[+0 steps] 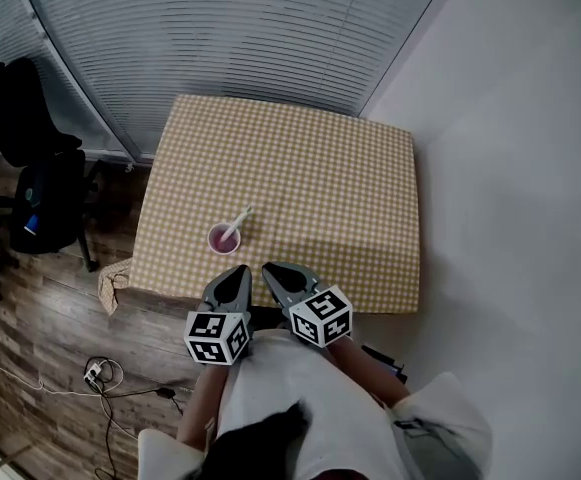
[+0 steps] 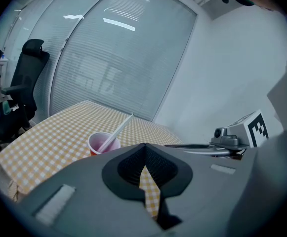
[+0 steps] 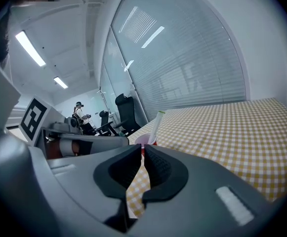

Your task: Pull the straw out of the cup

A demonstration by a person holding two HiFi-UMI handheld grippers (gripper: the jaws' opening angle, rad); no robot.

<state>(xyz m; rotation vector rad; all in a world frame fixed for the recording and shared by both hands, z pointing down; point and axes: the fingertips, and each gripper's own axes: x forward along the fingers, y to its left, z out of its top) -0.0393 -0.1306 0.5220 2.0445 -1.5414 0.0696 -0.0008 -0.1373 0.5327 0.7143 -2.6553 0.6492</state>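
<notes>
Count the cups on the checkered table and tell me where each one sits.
1. The cup stands toward the table's near left corner, a straw leaning in it. None seems hidden.

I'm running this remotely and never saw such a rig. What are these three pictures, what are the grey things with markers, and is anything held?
There is no robot arm: a person holds a two-jaw gripper in each hand, each bearing a marker cube. The head view looks down from the person's head: the left gripper and right gripper are at the near edge of a checked table. On it stands a pink cup with a white straw leaning in it. The two gripper views look along each gripper's own jaws. The left jaws are together, the right a narrow gap apart; neither holds anything.
</notes>
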